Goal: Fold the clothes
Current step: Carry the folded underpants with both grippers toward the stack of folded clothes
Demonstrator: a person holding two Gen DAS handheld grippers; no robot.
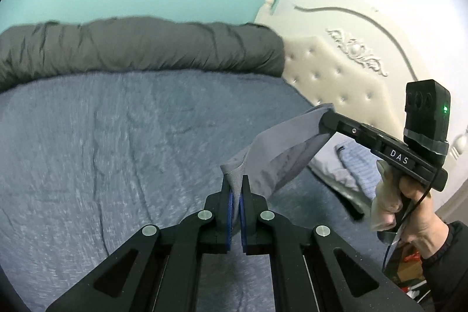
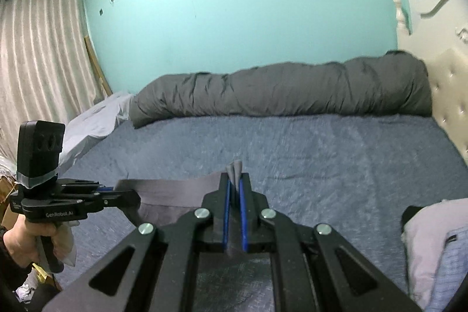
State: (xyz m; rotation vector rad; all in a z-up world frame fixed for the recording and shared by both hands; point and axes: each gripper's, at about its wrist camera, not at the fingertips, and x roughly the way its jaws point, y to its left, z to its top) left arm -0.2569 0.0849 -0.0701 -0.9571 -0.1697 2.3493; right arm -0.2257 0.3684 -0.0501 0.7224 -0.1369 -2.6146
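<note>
Step in hand, by my read: garment is picked up at 2 corners, held in the air above the bed, not yet laid for a fold.

Left gripper [image 1: 236,190]: fingers pressed together, pinching a bunched corner of the grey garment [image 1: 280,148]; cloth sticks up just past the tips. Right gripper [image 2: 235,195]: same, fingers pinching the other corner, a small tuft poking out beyond the tips. Cloth edge spans between the 2 grippers w/ slight sag, rest hangs below the fingers.

Bed [image 1: 117,142] lies ahead of & under both sets of fingers; rolled dark duvet [image 2: 278,91] far side.

Next prob needs: keep both pinches tight, edge taut, lower cloth flat onto the bed.
</note>
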